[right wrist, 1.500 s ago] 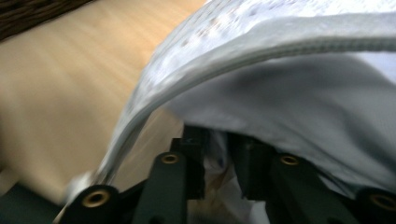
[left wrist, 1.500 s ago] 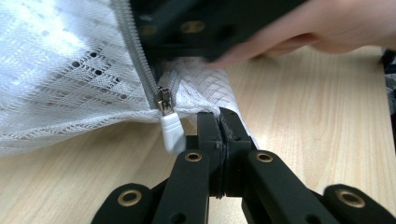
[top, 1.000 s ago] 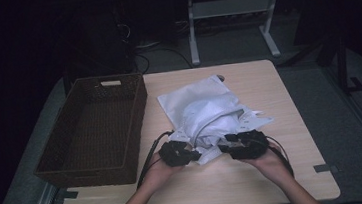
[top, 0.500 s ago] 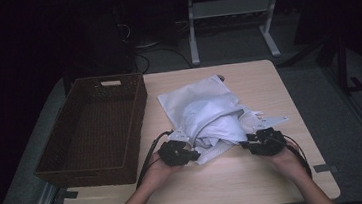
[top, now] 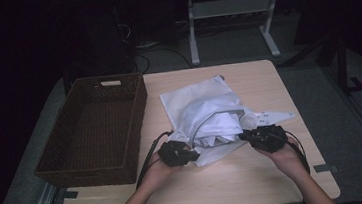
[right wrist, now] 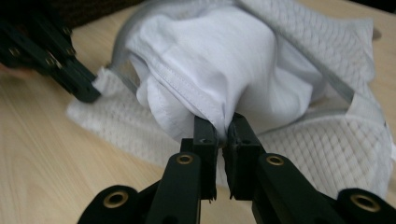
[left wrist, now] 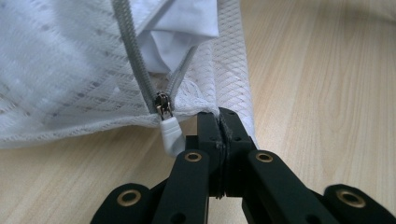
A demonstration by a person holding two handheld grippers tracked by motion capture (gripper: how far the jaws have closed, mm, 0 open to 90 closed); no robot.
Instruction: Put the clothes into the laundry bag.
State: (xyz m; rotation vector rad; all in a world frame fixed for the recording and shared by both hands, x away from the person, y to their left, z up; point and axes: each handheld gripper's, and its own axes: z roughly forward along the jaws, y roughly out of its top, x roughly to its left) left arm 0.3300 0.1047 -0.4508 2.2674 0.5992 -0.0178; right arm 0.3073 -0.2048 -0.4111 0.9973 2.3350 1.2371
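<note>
A white mesh zip bag (top: 194, 100) lies in the middle of the table, its zip open. A white garment (top: 219, 126) bulges out of the opening. My left gripper (top: 193, 156) is shut on the bag's mesh edge (left wrist: 231, 84) right beside the zip slider (left wrist: 163, 103); its jaws (left wrist: 219, 120) are pressed together. My right gripper (top: 243, 136) is shut on a fold of the white garment (right wrist: 210, 60), pinched at the jaw tips (right wrist: 222, 127). The left gripper (right wrist: 70, 77) also shows at the upper left of the right gripper view, holding the bag's corner.
A dark brown wicker basket (top: 135, 114) stands on the left part of the table, beside the bag. Bare wooden tabletop (top: 227, 188) lies in front of both hands. A flap of the bag (top: 271, 118) sticks out to the right.
My right gripper has moved to the right with the garment, away from the left gripper. The left gripper has stayed put on the bag's edge.
</note>
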